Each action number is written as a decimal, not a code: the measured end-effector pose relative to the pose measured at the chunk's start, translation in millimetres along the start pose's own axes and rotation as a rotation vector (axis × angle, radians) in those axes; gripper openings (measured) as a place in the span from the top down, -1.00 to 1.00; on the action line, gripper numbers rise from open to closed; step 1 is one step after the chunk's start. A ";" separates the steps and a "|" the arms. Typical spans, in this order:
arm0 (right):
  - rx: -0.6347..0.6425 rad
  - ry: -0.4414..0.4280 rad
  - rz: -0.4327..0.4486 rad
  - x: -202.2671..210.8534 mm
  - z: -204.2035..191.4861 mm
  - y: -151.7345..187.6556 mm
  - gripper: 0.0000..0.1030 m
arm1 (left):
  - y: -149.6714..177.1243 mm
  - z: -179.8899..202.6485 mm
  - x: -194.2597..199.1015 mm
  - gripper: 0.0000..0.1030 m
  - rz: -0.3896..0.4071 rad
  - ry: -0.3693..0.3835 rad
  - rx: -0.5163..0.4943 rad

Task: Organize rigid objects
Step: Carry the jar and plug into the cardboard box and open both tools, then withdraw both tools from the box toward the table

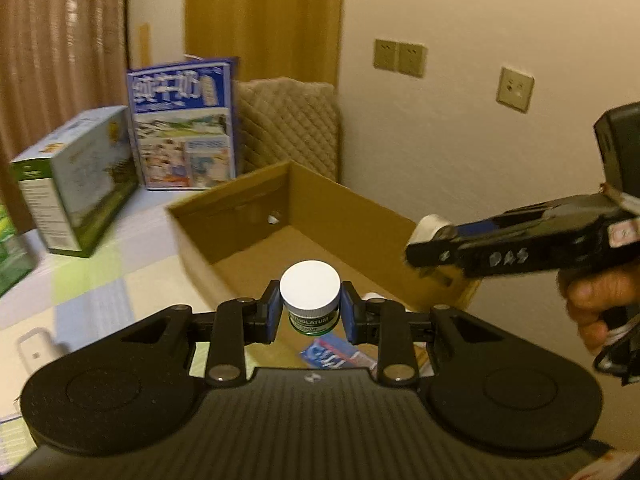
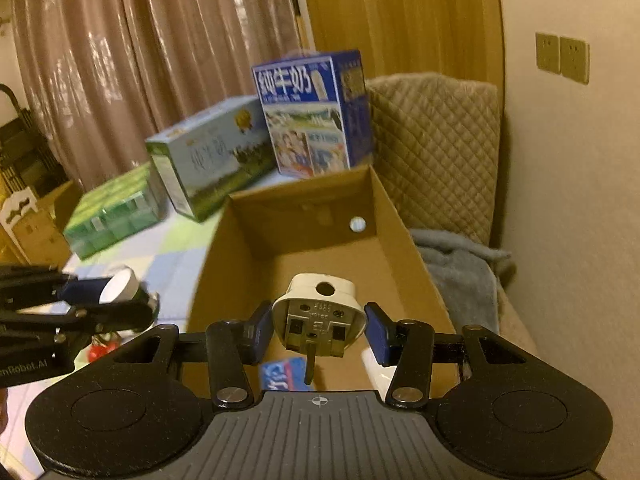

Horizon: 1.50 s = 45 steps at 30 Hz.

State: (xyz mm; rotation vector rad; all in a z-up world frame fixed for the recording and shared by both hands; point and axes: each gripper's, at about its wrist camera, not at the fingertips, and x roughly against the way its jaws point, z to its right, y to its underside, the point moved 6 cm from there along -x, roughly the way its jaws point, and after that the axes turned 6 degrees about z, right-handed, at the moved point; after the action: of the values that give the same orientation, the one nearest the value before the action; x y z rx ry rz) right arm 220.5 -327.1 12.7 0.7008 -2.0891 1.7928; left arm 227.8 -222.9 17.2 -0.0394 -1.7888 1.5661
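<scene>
Left gripper (image 1: 310,312) clamps a small white-lidded jar (image 1: 310,298), held above the near edge of the open cardboard box (image 1: 360,216). Right gripper (image 2: 318,330) clamps a white plug adapter (image 2: 319,318), pins toward camera, also over the box. Box floor mostly bare; a blue packet (image 2: 286,374) lies at its near end. Two milk cartons (image 2: 316,114) (image 2: 212,156) stand just past the far wall; quilted cushion (image 2: 436,144) at the right rim.
</scene>
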 end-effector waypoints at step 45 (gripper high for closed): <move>-0.041 -0.030 -0.077 -48.1 31.6 37.7 0.07 | 15.7 -16.4 -17.0 0.33 -0.076 -0.057 0.005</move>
State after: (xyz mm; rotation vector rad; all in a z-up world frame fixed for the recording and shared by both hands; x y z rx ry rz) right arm 243.0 -346.2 -49.4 0.7912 -2.0824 1.7038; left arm 242.0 -213.2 -5.3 0.0754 -1.8089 1.5321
